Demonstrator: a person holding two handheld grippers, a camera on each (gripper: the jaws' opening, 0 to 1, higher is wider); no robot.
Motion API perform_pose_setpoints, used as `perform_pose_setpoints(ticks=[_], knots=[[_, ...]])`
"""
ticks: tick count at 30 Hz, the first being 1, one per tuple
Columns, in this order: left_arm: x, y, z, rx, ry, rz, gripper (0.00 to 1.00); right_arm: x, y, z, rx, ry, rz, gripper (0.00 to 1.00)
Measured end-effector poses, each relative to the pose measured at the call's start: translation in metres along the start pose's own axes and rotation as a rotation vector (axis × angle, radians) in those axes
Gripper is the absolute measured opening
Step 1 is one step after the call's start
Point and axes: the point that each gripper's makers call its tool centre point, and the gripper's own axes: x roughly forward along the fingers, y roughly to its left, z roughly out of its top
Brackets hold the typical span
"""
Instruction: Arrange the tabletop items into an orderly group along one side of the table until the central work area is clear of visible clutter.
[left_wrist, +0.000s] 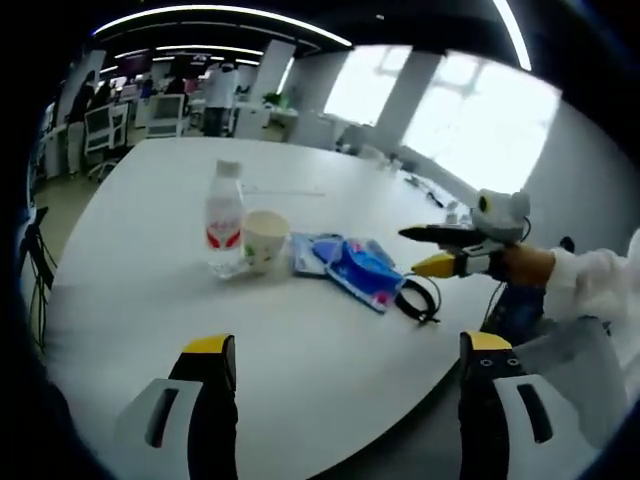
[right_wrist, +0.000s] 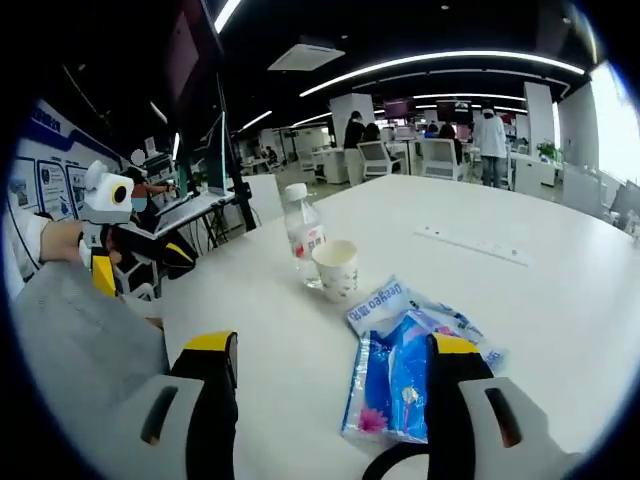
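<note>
Jaws of the left tool stand spread with nothing between them, hovering over bare white surface short of the items, which reads as a wait or an approach rather than a grasp. The right tool is likewise spread and empty, its jaws straddling the view of the blue wipe packets, so I judge it is lining up to take them. Just beyond, a paper cup stands upright just beside a water bottle, already a tidy pair near the surface's edge; the packets lie close behind them, so the group is loosely formed. A black cable loop lies next to the packets, partly cut off in the right gripper view. Farther off, a pale flat strip rests well apart; what it is cannot be told.
</note>
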Motion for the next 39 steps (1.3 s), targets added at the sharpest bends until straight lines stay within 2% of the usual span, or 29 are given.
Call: perform_pose_setpoints(ticks=[4, 10, 20, 29, 39], knots=[[0.001, -0.006, -0.001, 0.003, 0.004, -0.011, 0.89, -0.019, 0.002, 0.002, 0.054, -0.038, -0.021, 0.75], [0.001, -0.013, 0.0, 0.007, 0.004, -0.026, 0.88, -0.034, 0.002, -0.009, 0.082, -0.013, -0.048, 0.75], [0.0, -0.006, 0.001, -0.021, -0.002, -0.018, 0.86, -0.063, 0.004, -0.01, 0.129, -0.04, -0.094, 0.75], [-0.001, -0.005, 0.002, -0.035, -0.005, -0.033, 0.86, -0.073, -0.002, -0.009, 0.161, -0.063, -0.138, 0.75], [-0.004, -0.011, 0.004, -0.046, -0.01, -0.035, 0.85, -0.075, -0.004, -0.014, 0.171, -0.059, -0.162, 0.74]])
